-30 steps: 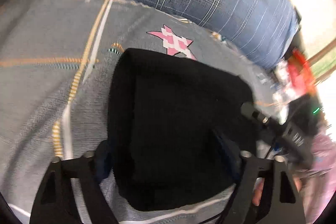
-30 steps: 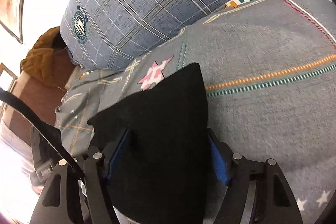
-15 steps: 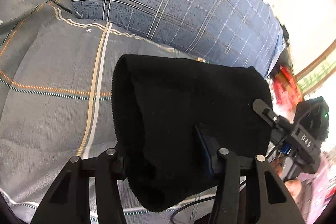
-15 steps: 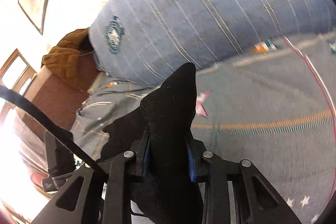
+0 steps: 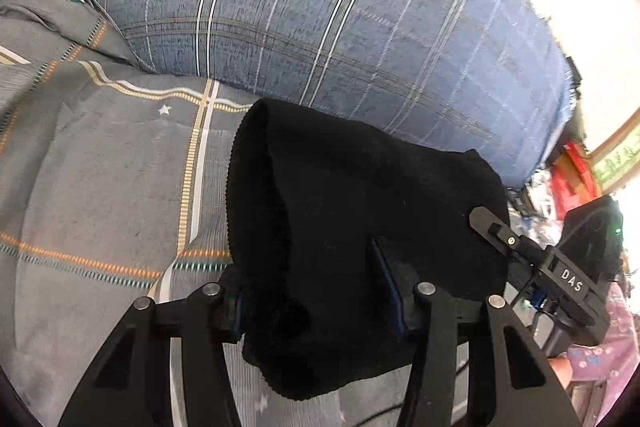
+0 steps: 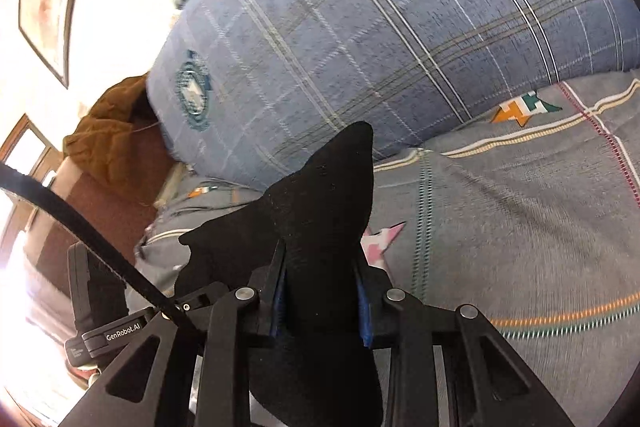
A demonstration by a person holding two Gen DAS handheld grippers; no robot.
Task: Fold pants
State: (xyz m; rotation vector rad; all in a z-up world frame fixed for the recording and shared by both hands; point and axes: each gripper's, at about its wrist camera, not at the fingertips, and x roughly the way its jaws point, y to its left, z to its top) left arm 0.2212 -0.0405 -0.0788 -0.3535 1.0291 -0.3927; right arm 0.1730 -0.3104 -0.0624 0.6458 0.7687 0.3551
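The black pants (image 5: 360, 219) hang bunched between both grippers above the grey patterned bedsheet (image 5: 100, 187). In the left wrist view my left gripper (image 5: 316, 303) is shut on a thick fold of the black cloth, which drapes over and below its fingers. In the right wrist view my right gripper (image 6: 320, 299) is shut on another part of the pants (image 6: 320, 211), whose corner sticks up in a point past the blue pads. The other gripper shows at the right edge (image 5: 560, 275) and at the lower left (image 6: 116, 335).
A big blue plaid pillow (image 5: 340, 27) lies across the far side of the bed. A brown garment (image 6: 108, 131) and a wooden headboard sit at far left in the right wrist view. Red clutter (image 5: 572, 171) and a pink sleeve (image 5: 608, 347) are at the right.
Both grippers closed on the pants, which had lain flat between open jaws, and lifted them off the sheet toward the pillow. The pink star on the sheet is now hidden in the left wrist view.
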